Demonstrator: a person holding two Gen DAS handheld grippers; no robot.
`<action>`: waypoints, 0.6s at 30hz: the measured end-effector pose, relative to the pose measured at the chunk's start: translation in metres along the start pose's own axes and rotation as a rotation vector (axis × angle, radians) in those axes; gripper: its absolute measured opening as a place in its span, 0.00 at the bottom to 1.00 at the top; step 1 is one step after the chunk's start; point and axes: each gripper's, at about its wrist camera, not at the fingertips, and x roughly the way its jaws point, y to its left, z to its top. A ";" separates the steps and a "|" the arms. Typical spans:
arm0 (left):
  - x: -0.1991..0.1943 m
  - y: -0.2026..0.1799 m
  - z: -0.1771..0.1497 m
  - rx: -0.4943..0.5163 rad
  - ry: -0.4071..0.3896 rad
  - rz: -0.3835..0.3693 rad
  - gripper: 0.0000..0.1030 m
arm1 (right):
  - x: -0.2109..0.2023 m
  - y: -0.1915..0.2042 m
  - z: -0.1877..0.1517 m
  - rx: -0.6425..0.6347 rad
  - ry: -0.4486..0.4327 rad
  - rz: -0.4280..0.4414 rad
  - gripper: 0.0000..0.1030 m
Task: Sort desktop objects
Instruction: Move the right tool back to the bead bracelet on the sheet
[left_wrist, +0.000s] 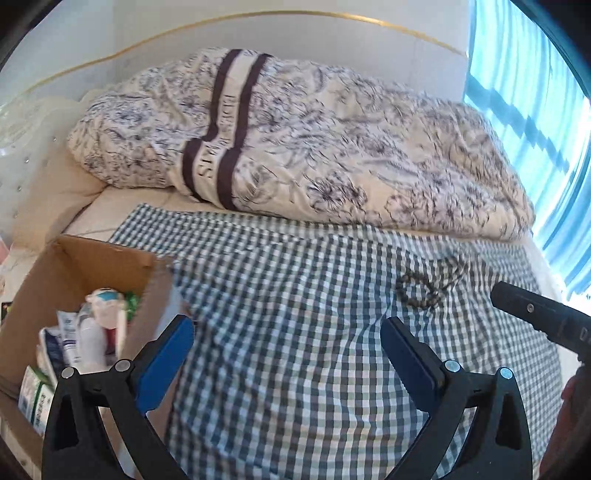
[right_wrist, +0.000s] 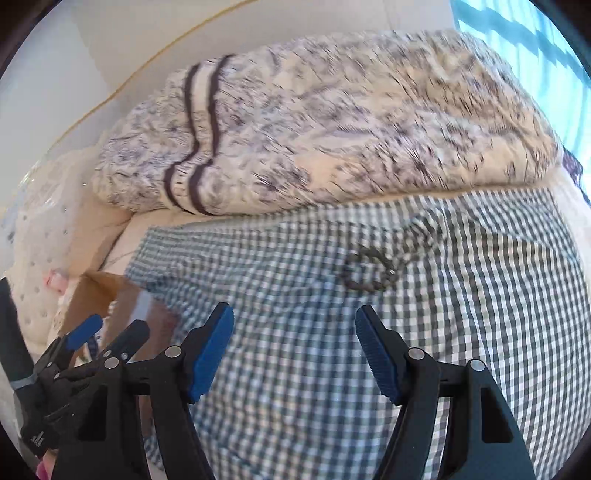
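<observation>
Two wrist views over a bed spread with a green-and-white checked cloth (left_wrist: 295, 332).

Left tool (left_wrist: 287, 354): black frame with blue pads, released, its jaws spread wide and empty. It hovers above the checked cloth, with its left finger over the near wall of an open brown cardboard box (left_wrist: 74, 273). The box stands at the left edge of the cloth and holds white tubes, a small white bottle and green-printed cartons (left_wrist: 88, 332); their labels are too blurred to read.

Right tool (right_wrist: 294, 350): also released, its jaws apart with nothing between them. It hangs above the middle of the cloth. Its dark body enters the left wrist view at the right edge, and the left tool shows at the lower left of the right wrist view, beside the box.

A dark beaded bracelet (right_wrist: 369, 273), coiled in a loose ring, lies flat on the checked cloth ahead of the right tool and apart from both tools. In the left wrist view it lies ahead and to the right.

A rumpled cream quilt with a dark floral print and two dark stripes (left_wrist: 295, 147) lies along the far side of the bed, behind the cloth.
</observation>
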 end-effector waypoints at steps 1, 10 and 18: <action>0.008 -0.003 -0.002 0.008 0.012 -0.001 1.00 | 0.009 -0.004 0.001 0.006 0.012 -0.005 0.66; 0.086 0.004 -0.009 -0.007 0.128 0.007 1.00 | 0.104 -0.041 0.011 0.054 0.130 -0.062 0.66; 0.134 0.014 -0.013 0.006 0.176 0.002 1.00 | 0.177 -0.057 0.026 0.051 0.179 -0.134 0.67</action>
